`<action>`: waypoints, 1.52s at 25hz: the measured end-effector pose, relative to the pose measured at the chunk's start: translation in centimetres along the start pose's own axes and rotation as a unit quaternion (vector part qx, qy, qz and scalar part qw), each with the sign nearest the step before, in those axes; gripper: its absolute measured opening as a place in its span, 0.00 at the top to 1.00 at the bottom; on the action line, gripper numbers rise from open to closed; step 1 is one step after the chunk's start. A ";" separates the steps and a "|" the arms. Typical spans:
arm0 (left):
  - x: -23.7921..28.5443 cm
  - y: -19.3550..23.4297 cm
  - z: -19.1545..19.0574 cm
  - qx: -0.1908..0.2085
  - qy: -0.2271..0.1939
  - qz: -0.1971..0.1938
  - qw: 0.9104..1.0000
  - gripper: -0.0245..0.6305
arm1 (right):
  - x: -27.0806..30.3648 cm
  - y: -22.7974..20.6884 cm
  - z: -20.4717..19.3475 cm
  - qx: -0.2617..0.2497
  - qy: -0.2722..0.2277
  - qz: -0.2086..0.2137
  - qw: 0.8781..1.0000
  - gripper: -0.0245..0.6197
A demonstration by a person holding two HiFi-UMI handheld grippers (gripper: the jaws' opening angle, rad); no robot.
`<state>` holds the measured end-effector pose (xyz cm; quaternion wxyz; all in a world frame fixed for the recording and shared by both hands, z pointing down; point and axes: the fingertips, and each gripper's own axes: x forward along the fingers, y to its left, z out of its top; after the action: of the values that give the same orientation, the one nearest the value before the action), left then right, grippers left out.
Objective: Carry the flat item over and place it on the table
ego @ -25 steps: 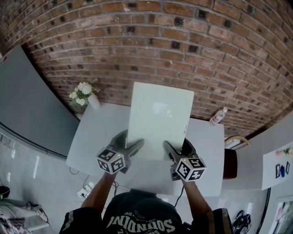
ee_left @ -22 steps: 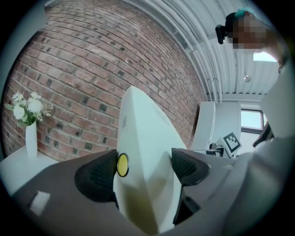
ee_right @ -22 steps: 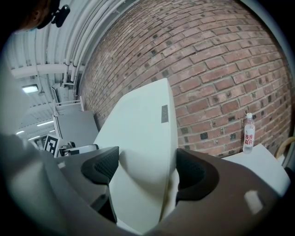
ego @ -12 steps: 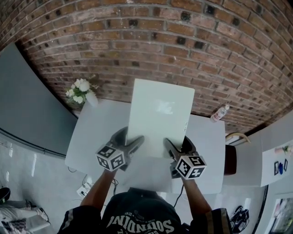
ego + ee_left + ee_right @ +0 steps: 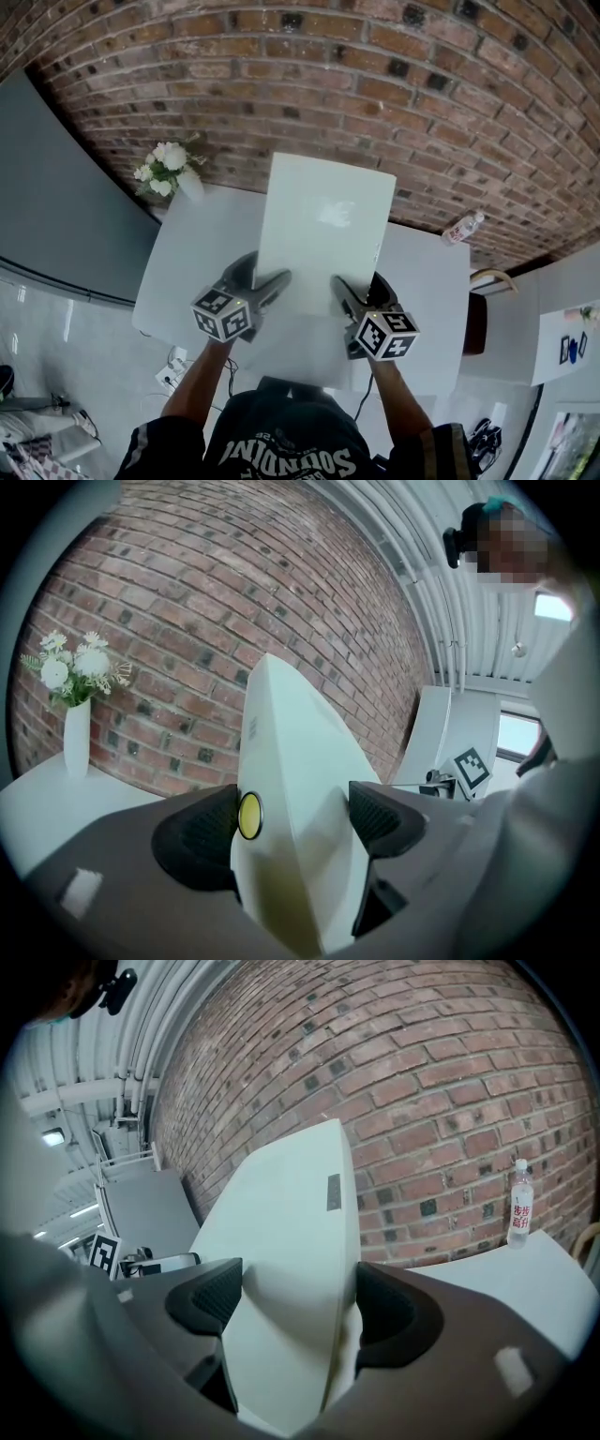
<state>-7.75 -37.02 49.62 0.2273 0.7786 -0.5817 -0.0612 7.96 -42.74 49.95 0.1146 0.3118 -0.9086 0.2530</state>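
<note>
Forward it goes: against a second ago the board (image 5: 323,234) reaches a little further over the table (image 5: 197,253), and its far edge now sits higher against the brick wall (image 5: 375,84). Both claws keep their hold.

Left claw (image 5: 295,813): jaws clamped on the board's near edge, one ribbed pad pressed to each face, with the white sheet rising edge-on between them. Right claw (image 5: 295,1299): same story, jaws closed tight on the near edge, a pad on either side. The two claws grip side by side, left and right along that near edge, over the table's near half.

And the board itself: held up off the table, over its middle, stretching from the claws toward the wall. Its far corners overlap the bricks in the head view.

Out on the table: a white vase (image 5: 77,738) of white flowers (image 5: 164,169) stands at the far left corner, well clear of the board. A clear bottle (image 5: 518,1204) with a red label stands upright at the far right corner, close to the wall. Just off the table's right side sits a dark chair (image 5: 475,323).
</note>
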 end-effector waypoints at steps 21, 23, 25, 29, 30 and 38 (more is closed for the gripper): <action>-3.4 9.3 -2.2 -0.027 0.023 0.050 0.998 0.38 | 8.7 3.7 -4.5 0.014 0.060 0.027 0.998 0.37; -3.5 10.1 -2.5 -0.029 0.026 0.054 0.998 0.38 | 9.5 3.8 -5.0 0.017 0.066 0.029 0.997 0.37; -3.5 10.9 -2.8 -0.031 0.030 0.057 0.997 0.38 | 10.2 3.9 -5.6 0.020 0.073 0.030 0.997 0.37; -3.7 12.4 -3.9 -0.031 0.048 0.062 0.996 0.38 | 11.6 4.0 -7.0 0.026 0.089 0.030 0.995 0.38; -3.7 12.8 -4.2 -0.031 0.053 0.063 0.996 0.38 | 11.9 4.0 -7.5 0.029 0.093 0.029 0.995 0.38; -4.5 15.7 -6.7 -0.053 0.074 0.077 0.993 0.38 | 14.3 4.4 -10.5 0.045 0.119 0.029 0.991 0.38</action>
<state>-20.49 -34.39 61.51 0.3150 0.7209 -0.6170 -0.0167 -5.41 -41.46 62.39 0.2006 0.2581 -0.8848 0.3322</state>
